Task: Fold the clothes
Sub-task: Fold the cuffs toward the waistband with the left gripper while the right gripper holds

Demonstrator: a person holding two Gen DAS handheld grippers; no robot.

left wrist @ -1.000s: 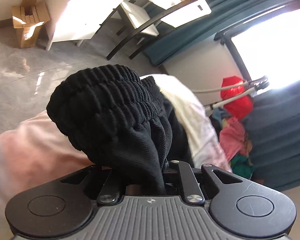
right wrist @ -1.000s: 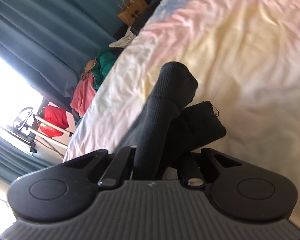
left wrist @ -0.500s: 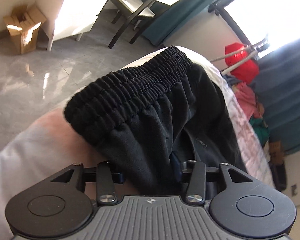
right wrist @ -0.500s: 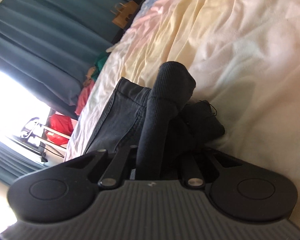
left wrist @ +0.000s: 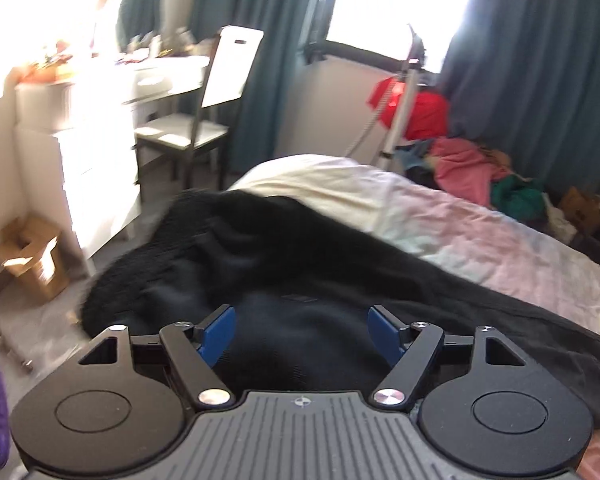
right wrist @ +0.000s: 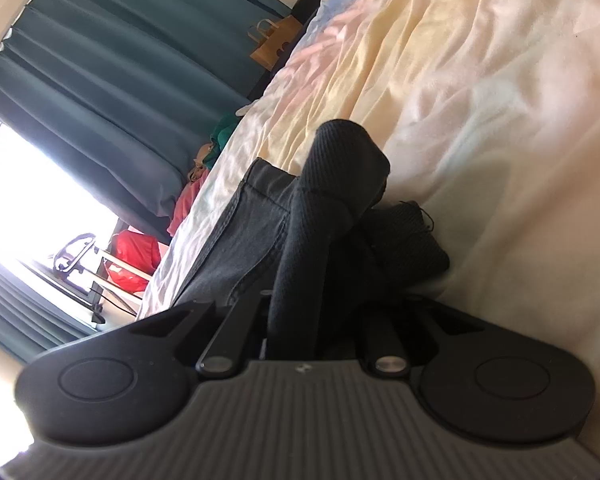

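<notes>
Here the left gripper (left wrist: 302, 330) has its fingers spread apart above the black trousers (left wrist: 300, 264), which lie across the bed (left wrist: 480, 224) near its left edge. The right gripper (right wrist: 312, 320) is clamped on a bunched black fold.

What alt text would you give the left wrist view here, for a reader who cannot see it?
The left gripper is open, its blue pads spread above black trousers lying on a bed. Behind are a white chair, a white desk, teal curtains and a pile of clothes.
</notes>
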